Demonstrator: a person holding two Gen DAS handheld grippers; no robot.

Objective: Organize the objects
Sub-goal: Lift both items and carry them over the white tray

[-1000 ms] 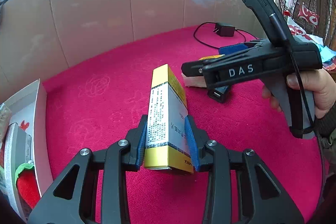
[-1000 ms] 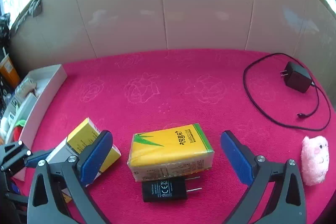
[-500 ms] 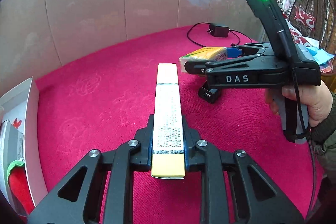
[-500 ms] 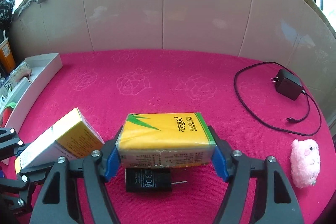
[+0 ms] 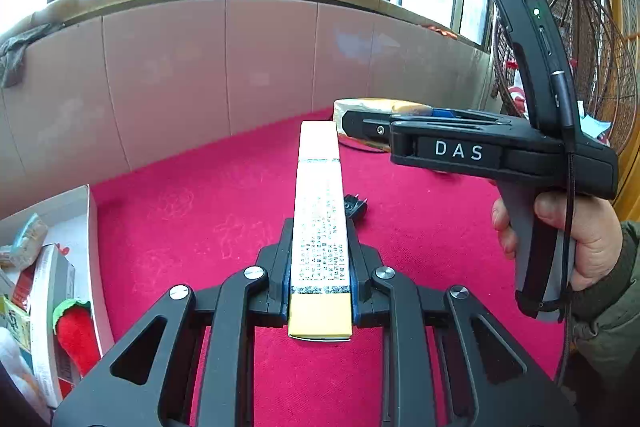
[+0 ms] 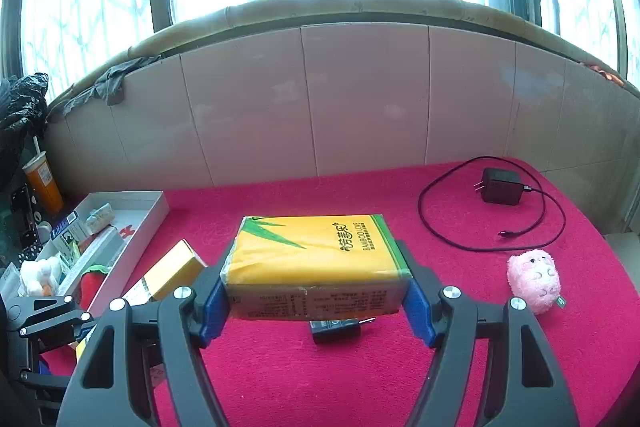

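From the left wrist we see our left gripper (image 5: 320,291) clamped on the narrow sides of a yellow-and-white box (image 5: 320,227), which hangs clear above the red cloth (image 5: 208,211); at the left edge the white tray (image 5: 93,227) already holds several items, a red plush (image 5: 76,331) among them, so part of the sorting looks done; our right gripper (image 5: 360,125) crosses the view at the right, carrying a tissue pack (image 5: 372,107) whose end shows past its fingers; a small black plug (image 5: 355,206) lies on the cloth beyond the box. From the right wrist we see our right gripper (image 6: 316,303) squeezed on both ends of the tissue pack (image 6: 316,251), lifted off the cloth (image 6: 280,367); the box (image 6: 172,269) in the left gripper (image 6: 52,315) sits low at the left, just beside the tray (image 6: 156,203); the plug (image 6: 340,329) rests under the pack; a pink plush (image 6: 534,277) and a charger (image 6: 502,185) with its looped cable (image 6: 440,231) lie well apart at the right. We judge the task about midway: two items are in hand and not yet placed, and the plug, pink plush and charger are left on the cloth.
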